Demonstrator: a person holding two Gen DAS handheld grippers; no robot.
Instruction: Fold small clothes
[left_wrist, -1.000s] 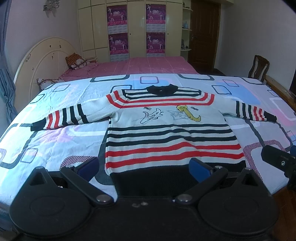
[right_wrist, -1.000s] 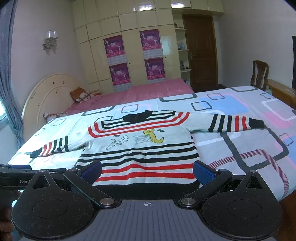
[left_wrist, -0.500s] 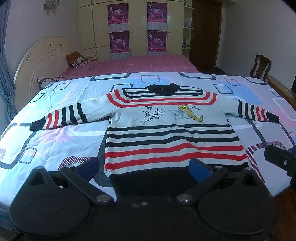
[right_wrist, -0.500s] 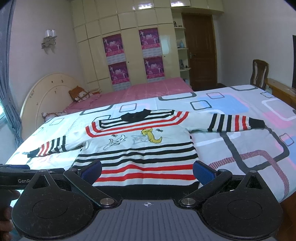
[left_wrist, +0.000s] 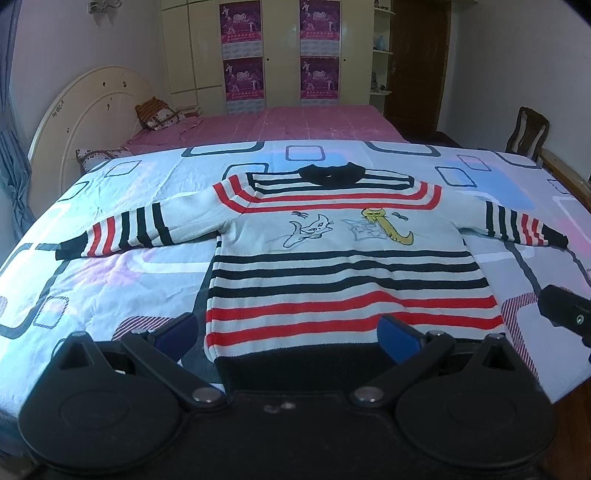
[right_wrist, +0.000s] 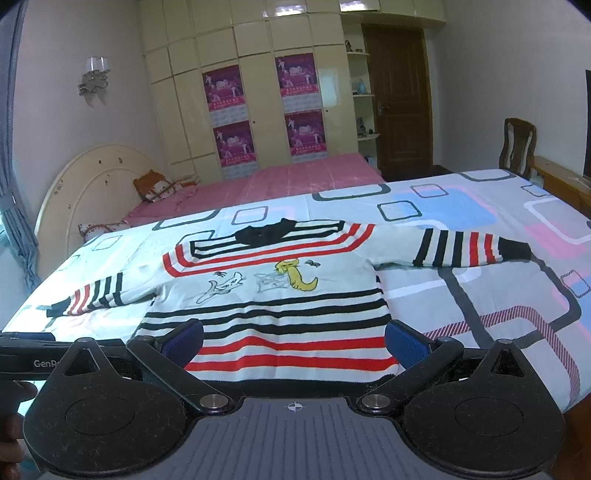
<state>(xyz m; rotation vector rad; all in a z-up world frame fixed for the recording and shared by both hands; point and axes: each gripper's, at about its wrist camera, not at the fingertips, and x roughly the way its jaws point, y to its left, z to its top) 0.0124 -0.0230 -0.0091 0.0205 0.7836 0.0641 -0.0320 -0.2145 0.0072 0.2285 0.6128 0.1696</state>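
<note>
Both cameras edged nearer | sweater (left_wrist: 347, 266) flat on bedspread (left_wrist: 110, 280) | both jaws wide apart, empty

The bedspread (left_wrist: 110, 273) lies bare on both sides of the spread-out sweater (left_wrist: 347, 273), giving open room beside each sleeve and past the collar. Nothing stands on the bed near the garment. A wooden chair (right_wrist: 519, 146) and the bed's wooden edge (right_wrist: 561, 184) bound the far right side, well apart from the sweater.
</note>
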